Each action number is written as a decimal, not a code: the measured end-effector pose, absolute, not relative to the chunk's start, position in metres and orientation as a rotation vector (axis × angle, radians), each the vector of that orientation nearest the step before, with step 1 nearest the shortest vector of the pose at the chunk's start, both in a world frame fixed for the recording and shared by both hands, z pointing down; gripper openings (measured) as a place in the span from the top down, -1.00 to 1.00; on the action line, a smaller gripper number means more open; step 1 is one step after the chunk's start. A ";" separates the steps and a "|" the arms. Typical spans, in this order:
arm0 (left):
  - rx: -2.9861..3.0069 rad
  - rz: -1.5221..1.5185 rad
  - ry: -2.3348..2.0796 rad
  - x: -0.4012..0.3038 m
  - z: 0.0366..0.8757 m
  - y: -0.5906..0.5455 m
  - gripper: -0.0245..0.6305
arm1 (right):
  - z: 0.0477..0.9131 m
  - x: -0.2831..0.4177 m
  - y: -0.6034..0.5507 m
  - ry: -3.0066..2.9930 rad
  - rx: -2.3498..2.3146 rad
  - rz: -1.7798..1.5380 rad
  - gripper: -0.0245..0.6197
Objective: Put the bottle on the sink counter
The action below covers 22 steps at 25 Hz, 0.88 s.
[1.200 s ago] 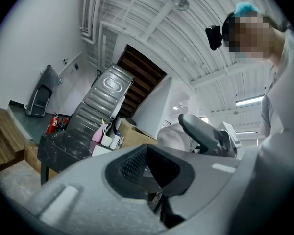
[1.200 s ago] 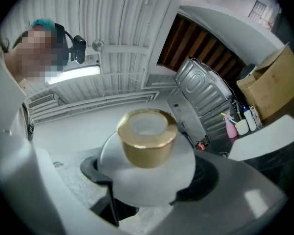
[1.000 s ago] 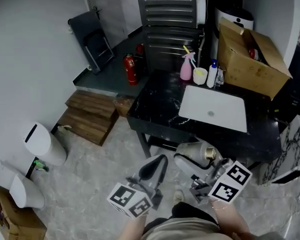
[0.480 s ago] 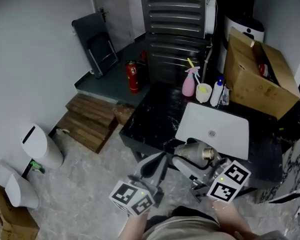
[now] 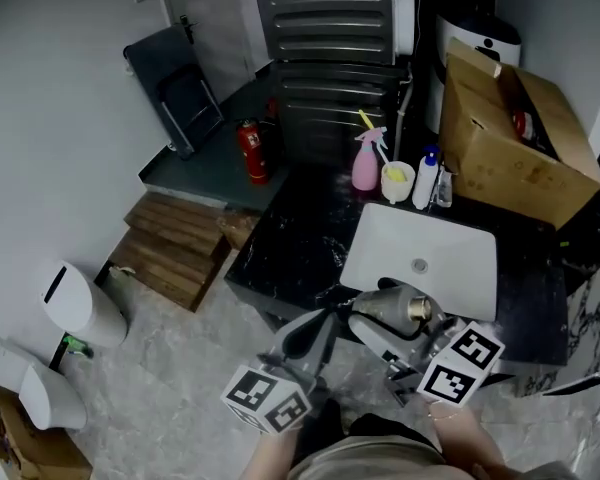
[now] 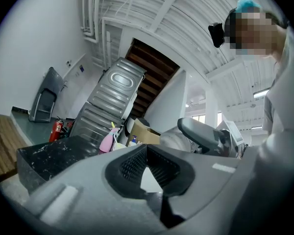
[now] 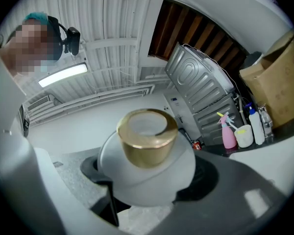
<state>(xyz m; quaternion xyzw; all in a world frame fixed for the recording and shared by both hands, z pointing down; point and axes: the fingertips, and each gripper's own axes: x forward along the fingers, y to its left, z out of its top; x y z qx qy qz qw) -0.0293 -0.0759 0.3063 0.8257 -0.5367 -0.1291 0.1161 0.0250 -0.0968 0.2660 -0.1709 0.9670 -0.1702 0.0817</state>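
Right tool (image 7: 149, 192): clamped on a white, gold-capped bottle (image 5: 385, 306), held sideways at the near edge of the black table (image 5: 300, 236), likely for setting down beside the sink (image 5: 460, 230). Left tool (image 6: 146, 153): closed, empty, held aside.

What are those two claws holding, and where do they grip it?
The right gripper clamps a white bottle round its body, below the gold cap. The left gripper is shut on nothing.
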 end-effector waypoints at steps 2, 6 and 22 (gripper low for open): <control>2.428 -0.360 -1.552 -0.029 0.310 -0.087 0.91 | 0.271 0.025 -0.108 2.880 -0.532 -0.518 -0.12; 2.437 -0.334 -1.523 -0.035 0.313 -0.115 0.91 | 0.281 0.018 -0.134 2.865 -0.576 -0.540 -0.13; 2.470 -0.299 -1.397 -0.120 0.325 -0.269 0.91 | 0.301 -0.058 -0.287 2.797 -0.754 -0.607 -0.12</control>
